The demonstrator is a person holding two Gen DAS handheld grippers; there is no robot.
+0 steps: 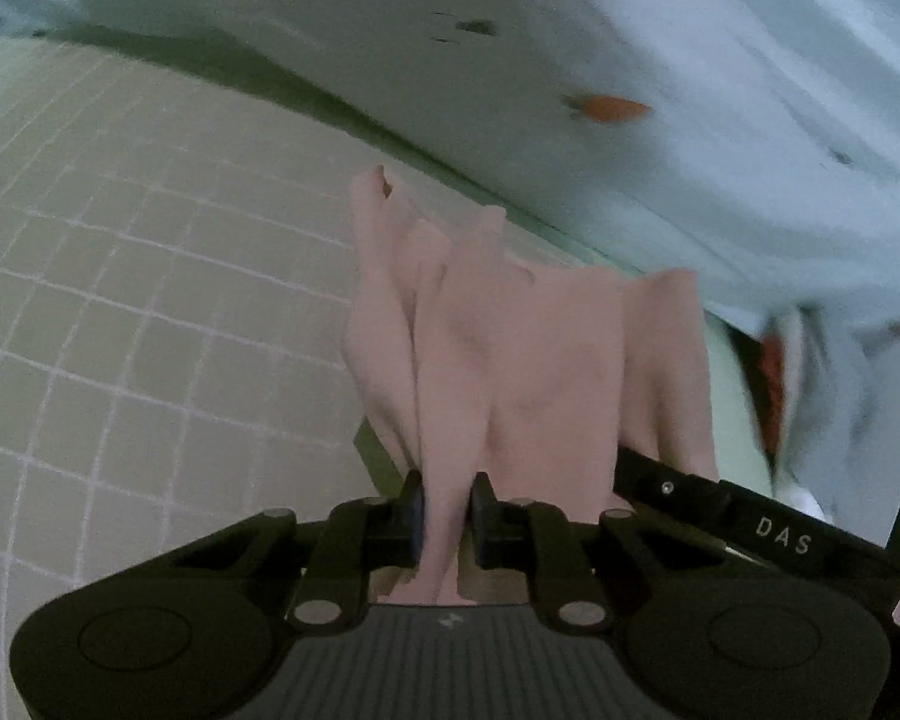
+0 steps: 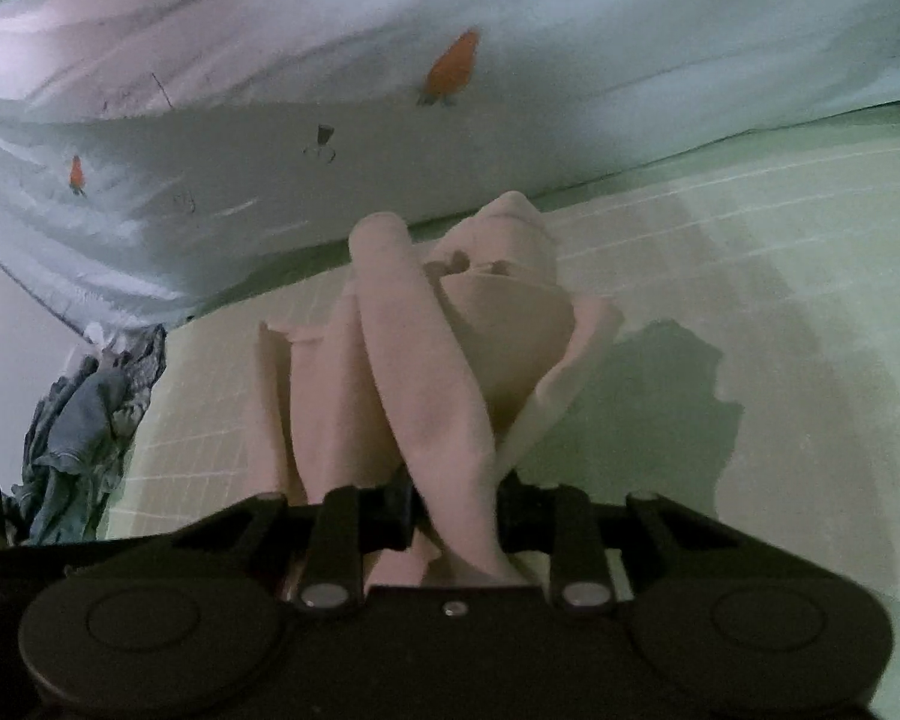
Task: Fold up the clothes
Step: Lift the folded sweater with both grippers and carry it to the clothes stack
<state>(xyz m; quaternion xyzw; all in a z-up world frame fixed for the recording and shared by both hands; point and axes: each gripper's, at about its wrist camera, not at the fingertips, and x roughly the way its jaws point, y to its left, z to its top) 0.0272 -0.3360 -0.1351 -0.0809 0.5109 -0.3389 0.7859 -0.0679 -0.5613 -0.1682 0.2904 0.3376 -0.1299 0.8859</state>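
Between both claws, pink garment (image 1: 510, 360) hangs lengthwise.

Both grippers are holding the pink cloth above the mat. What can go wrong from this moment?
1. The left gripper and right gripper pinch bunched folds of the pink cloth, so it may hang twisted and fold unevenly.
2. The carrot-print sheet lies close behind; the cloth could land partly on it instead of the grid mat.

A pale pink garment (image 1: 510, 360) (image 2: 426, 372) hangs bunched in long vertical folds, lifted off the gridded green mat (image 1: 120, 300) (image 2: 720, 300).
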